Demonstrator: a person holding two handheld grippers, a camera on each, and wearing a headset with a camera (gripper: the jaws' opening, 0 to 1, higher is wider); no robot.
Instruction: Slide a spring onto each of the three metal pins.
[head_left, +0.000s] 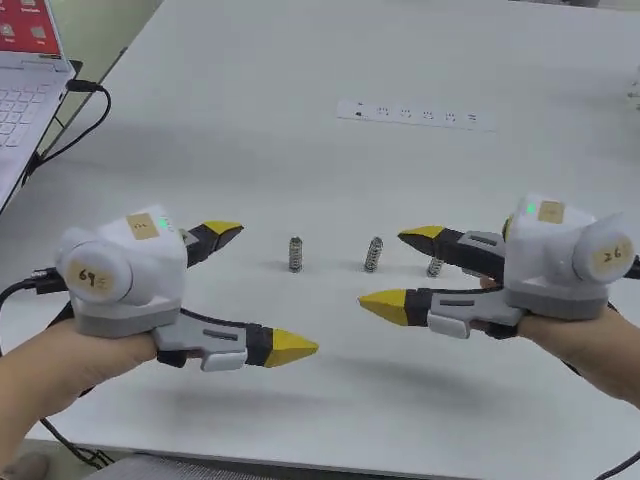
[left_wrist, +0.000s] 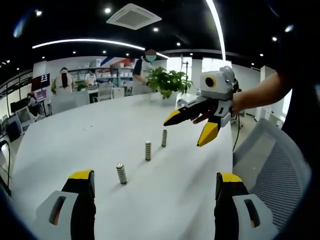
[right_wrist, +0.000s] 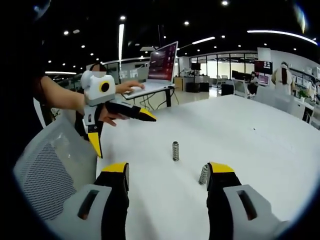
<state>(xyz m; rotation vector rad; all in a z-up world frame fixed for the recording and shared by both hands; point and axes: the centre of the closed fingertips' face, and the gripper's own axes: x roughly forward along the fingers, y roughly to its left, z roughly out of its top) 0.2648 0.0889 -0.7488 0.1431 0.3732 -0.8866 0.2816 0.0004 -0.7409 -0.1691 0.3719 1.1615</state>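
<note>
So, table (head_left: 400, 60): white, wide, takes up most of head view.
Laptop (head_left: 25, 80): far left corner of table, lid up, black cable (head_left: 88, 118) trailing off its side.
L gripper (head_left: 270, 288): held in hand low over near left of table, jaws spread wide, nothing betw. them, tips aimed toward the springs.
R gripper (head_left: 385, 268): held in hand on near right, jaws also apart, gripping nothing, tips facing L gripper's.
Power strip (head_left: 415, 114): white, flat, well behind the springs.
Springs: three, upright, in a row on table betw. the two grippers, all untouched.
Left spring (head_left: 295, 254): near L gripper's far jaw, apart from it.
Middle spring (head_left: 373, 253): just behind R gripper's tips.
Right spring (head_left: 435, 267): partly hidden behind R gripper's far jaw.
Pins: inside the coils; can't make out clearly.
</note>
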